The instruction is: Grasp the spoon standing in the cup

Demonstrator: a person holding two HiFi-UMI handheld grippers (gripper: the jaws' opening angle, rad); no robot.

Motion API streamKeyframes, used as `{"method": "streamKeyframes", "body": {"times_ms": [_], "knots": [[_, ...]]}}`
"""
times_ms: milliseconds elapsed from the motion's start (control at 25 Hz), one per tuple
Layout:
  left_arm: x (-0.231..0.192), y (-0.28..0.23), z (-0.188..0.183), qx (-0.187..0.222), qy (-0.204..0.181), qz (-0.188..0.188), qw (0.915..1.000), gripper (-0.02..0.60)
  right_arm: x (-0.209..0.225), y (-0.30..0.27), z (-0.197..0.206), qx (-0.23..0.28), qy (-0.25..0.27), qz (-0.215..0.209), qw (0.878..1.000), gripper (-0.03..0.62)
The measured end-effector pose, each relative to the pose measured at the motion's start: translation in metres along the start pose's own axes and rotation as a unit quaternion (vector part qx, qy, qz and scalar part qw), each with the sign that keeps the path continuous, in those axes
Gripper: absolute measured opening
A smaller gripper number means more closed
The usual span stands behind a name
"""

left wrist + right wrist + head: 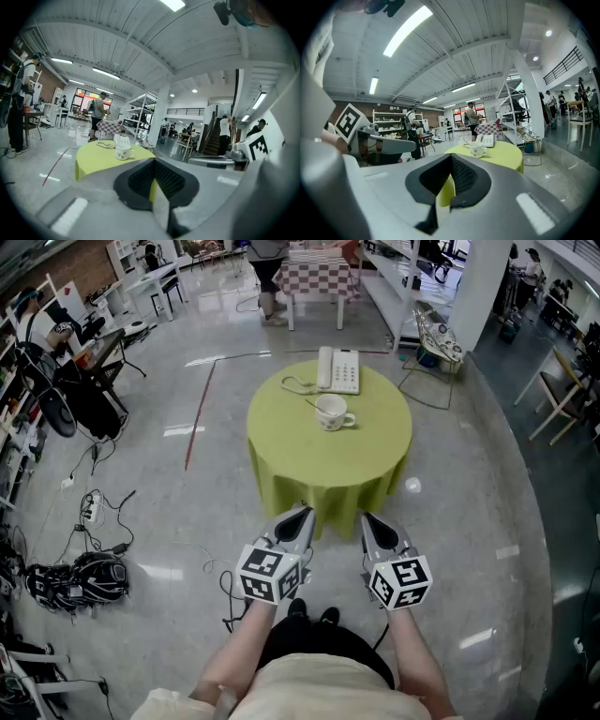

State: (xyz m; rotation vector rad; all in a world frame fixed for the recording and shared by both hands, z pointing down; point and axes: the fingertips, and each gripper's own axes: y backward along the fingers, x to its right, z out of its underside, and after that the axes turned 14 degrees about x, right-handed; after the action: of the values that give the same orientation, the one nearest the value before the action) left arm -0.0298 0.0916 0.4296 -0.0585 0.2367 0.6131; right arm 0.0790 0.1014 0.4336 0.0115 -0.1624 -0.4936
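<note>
A person stands well back from a round surface (328, 460) draped in yellow-green cloth at the centre of the frame. One hand-held gripper is in each hand, low in the picture. The left hand-held gripper (303, 512) and the right hand-held gripper (367, 518) both have their jaws closed together with nothing between them, and both point toward the surface.

The task's cup (331, 412) sits on the upper half of the cloth, its handle turned to the right of the frame. A white telephone (338, 369) lies just beyond it, and the phone's cord (292, 386) curls close by at the cup's upper left. The spoon (466, 141) shows only as a thin line rising from the cup in the right gripper view.

The approach has yet to start, and several things could spoil it. Cables (228, 594) trail on the floor at lower left, near the person's feet, and could catch a step. Jaws opened late would push the thin handle aside instead of closing on it. A sideways nudge could tip the light cup or drag it into the cord.
</note>
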Motion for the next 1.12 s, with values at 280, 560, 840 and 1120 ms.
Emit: {"method": "streamKeyframes", "body": {"times_ms": [280, 560, 840, 1120], "knots": [[0.001, -0.001, 0.005, 0.004, 0.006, -0.031, 0.9995, 0.002, 0.019, 0.011, 0.007, -0.015, -0.018, 0.012, 1.0, 0.002], [-0.01, -0.009, 0.004, 0.008, 0.001, -0.042, 0.9991, 0.002, 0.033, 0.006, 0.01, -0.01, -0.041, 0.014, 0.999, 0.002], [-0.026, -0.038, 0.002, 0.011, 0.007, -0.039, 0.9992, 0.003, 0.052, -0.013, 0.005, -0.003, -0.039, 0.015, 0.999, 0.002], [-0.05, -0.079, 0.006, -0.004, 0.006, -0.028, 0.9996, 0.029, 0.068, -0.053, 0.008, -0.005, -0.043, 0.015, 0.999, 0.002]]}}
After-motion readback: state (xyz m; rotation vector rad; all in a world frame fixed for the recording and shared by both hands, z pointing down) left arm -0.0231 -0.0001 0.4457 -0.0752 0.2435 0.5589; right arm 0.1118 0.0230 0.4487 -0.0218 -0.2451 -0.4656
